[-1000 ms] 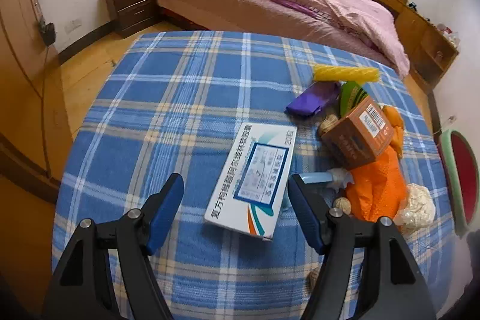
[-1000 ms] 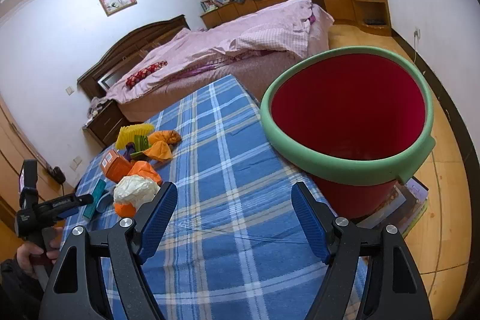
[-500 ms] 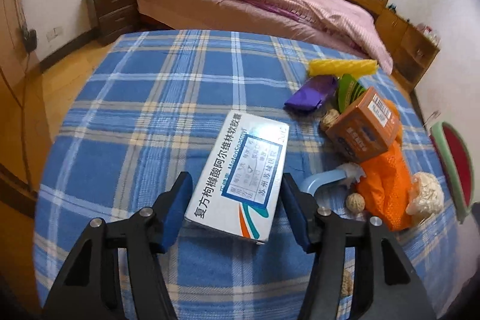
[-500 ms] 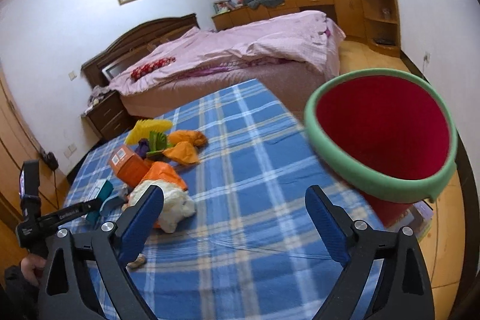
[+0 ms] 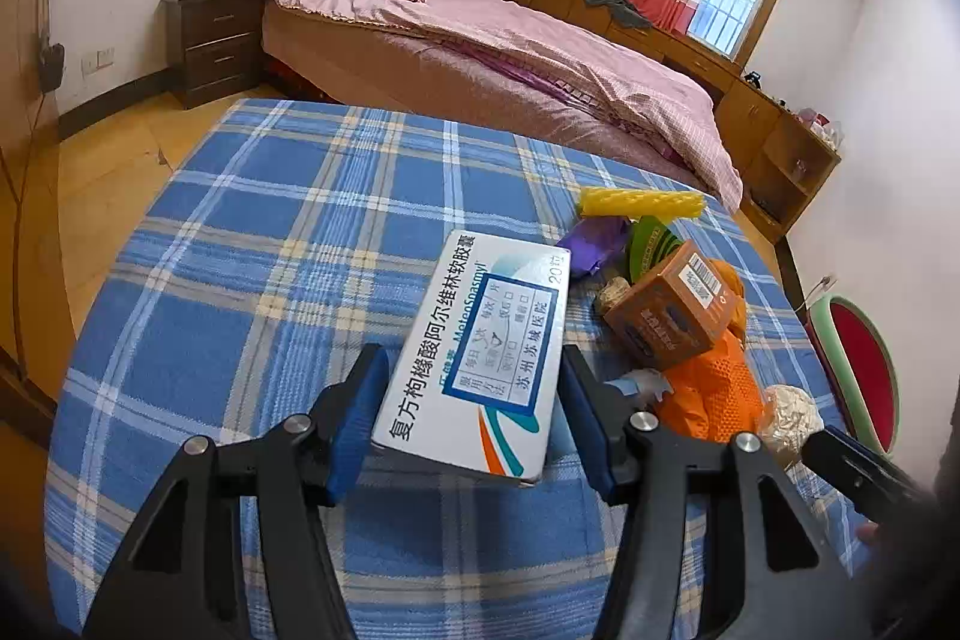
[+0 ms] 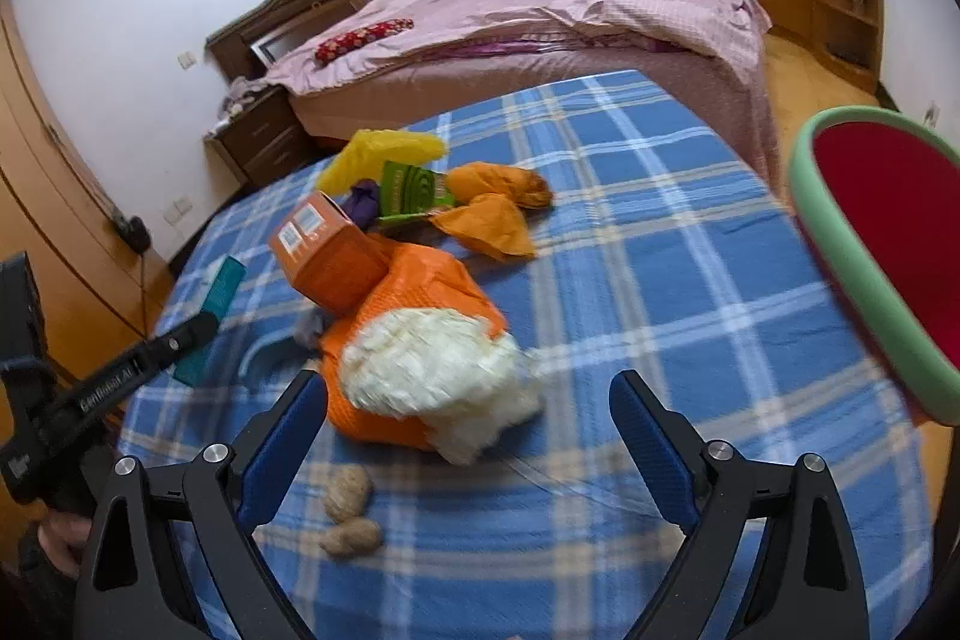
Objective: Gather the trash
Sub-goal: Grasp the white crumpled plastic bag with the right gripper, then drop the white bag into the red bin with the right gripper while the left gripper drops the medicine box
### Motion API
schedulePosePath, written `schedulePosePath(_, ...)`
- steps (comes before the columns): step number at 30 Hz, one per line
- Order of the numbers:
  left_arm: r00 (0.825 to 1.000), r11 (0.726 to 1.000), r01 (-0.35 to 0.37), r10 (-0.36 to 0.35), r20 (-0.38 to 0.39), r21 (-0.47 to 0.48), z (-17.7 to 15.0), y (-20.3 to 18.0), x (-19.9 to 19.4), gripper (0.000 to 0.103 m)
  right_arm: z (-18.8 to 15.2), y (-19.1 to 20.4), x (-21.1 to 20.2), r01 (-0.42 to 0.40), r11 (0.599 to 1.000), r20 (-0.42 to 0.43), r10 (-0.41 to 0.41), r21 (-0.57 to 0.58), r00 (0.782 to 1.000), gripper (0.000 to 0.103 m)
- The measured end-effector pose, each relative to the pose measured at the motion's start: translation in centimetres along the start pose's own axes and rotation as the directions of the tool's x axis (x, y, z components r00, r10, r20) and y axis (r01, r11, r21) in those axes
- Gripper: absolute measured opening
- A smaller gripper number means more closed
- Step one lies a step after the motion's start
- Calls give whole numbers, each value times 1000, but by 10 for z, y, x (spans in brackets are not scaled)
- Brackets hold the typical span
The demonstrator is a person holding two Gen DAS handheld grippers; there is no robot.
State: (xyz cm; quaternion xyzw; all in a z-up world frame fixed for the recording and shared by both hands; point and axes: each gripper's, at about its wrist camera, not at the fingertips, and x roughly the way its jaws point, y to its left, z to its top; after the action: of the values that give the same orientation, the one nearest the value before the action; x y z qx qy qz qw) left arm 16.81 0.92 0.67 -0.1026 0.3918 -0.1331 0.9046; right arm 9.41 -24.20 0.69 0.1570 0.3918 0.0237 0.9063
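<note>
My left gripper (image 5: 468, 424) is shut on a white medicine box (image 5: 486, 358) and holds its near end above the blue plaid table (image 5: 270, 232). My right gripper (image 6: 468, 436) is open and empty, just in front of a crumpled white wad (image 6: 432, 370) lying on an orange bag (image 6: 420, 274). A pile of trash lies beyond: an orange carton (image 6: 327, 250), a green packet (image 6: 414, 190), a yellow foam piece (image 6: 378, 154) and orange peels (image 6: 492, 202). A red bin with a green rim (image 6: 882, 232) stands at the table's right edge.
Two walnuts (image 6: 351, 508) lie on the cloth near my right gripper's left finger. A bed with a pink cover (image 5: 510, 40) stands beyond the table, a nightstand (image 5: 216, 40) at its left. The left gripper's arm (image 6: 108, 376) shows at the left of the right wrist view.
My left gripper moved forward, closed on the medicine box and lifted its near end. My right gripper swung left from the red bin toward the trash pile and the white wad.
</note>
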Motion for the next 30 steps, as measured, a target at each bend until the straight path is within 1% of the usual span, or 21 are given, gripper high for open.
schedulePosePath(1,1000,1000,3,-3,2,-9,0,2,0,58,1,1,3,-6,1000,-5,6,4,1000,72)
schedulePosePath(2,1000,1000,9,-9,5,-20,0,3,-1,58,0,3,5,-7,1000,-10,7,5,1000,67)
schedulePosePath(4,1000,999,19,-19,11,-35,-1,6,-3,58,-3,4,10,-3,1000,-19,3,0,1000,53)
schedulePosePath(6,1000,999,26,-25,15,-47,0,8,-5,58,-6,5,10,-9,1000,-10,8,-8,1000,49)
schedulePosePath(9,999,998,29,-28,18,-51,0,9,-5,58,-9,6,8,-10,1000,10,10,-12,1000,38)
schedulePosePath(11,999,998,33,-32,17,-49,0,8,-5,58,-9,5,6,-26,1000,26,26,-4,999,36)
schedulePosePath(14,999,998,40,-39,19,-46,0,7,-5,58,-11,5,-4,-33,999,61,33,-5,998,35)
schedulePosePath(17,997,995,74,-72,25,-61,0,7,-6,58,-14,2,-21,-45,999,103,46,-4,994,35)
schedulePosePath(22,996,997,65,-63,64,-34,-1,0,-10,58,-19,-10,-42,-32,999,129,29,24,991,35)
schedulePosePath(25,997,999,46,-44,64,-29,0,-3,-12,58,-22,-21,-59,-20,999,141,12,51,990,35)
schedulePosePath(27,997,998,48,-46,67,-30,-1,-8,-17,58,-25,-29,-73,0,998,161,-9,61,987,35)
schedulePosePath(30,996,997,69,-68,65,-21,-4,-23,-28,58,-29,-46,-89,6,995,187,-24,99,982,36)
